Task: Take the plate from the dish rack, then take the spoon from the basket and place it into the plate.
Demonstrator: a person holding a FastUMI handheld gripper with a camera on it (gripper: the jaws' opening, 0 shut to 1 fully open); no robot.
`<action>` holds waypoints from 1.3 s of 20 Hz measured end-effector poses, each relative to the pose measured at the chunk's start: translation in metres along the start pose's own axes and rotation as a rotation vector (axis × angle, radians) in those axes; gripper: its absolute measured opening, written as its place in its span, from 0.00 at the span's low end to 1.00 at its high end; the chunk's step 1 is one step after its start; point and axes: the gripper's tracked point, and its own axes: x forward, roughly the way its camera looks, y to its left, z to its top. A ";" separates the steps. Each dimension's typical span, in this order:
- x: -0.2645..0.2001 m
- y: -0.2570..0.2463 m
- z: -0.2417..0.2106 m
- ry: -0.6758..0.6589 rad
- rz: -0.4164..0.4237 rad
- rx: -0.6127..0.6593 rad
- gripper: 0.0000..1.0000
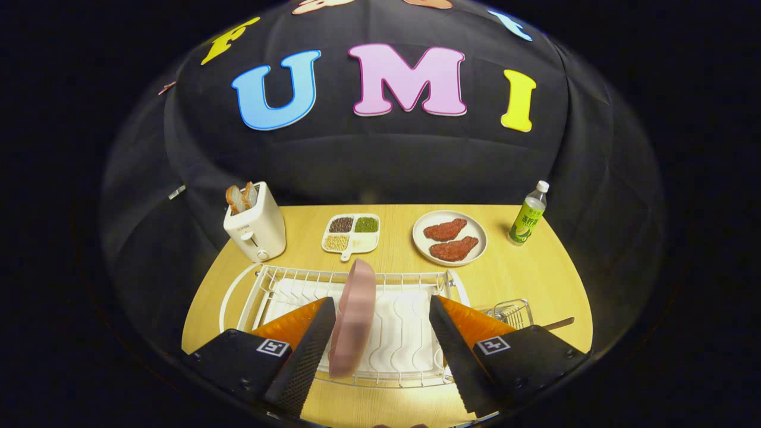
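Standing on edge between open jaws, seemingly touching neither: plate (355, 315).

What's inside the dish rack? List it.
One pink plate stands on edge in the dish rack, between the open gripper's fingers. The rack's near corners are covered by the fingers.

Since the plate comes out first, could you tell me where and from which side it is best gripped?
Grip the pink plate by its upper rim, coming from above. It stands on edge in the dish rack, so its thin rim faces up. The open gripper has it between its fingers, close to one; centring it first seems wise.
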 end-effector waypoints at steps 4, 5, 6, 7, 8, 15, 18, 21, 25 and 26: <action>0.025 0.010 -0.018 0.098 -0.018 0.025 0.94; 0.028 0.014 -0.024 0.120 -0.018 0.035 0.84; 0.032 0.019 -0.028 0.138 -0.017 0.042 0.77; 0.035 0.022 -0.032 0.149 -0.018 0.045 0.64; 0.038 0.023 -0.034 0.157 -0.030 0.044 0.58; 0.038 0.019 -0.036 0.142 -0.149 0.086 0.31; 0.035 0.026 -0.032 0.116 -0.165 0.057 0.30; 0.033 0.029 -0.025 0.096 -0.192 0.045 0.30; 0.027 0.027 -0.015 0.070 -0.220 0.037 0.30; 0.024 0.024 -0.013 0.063 -0.228 0.046 0.30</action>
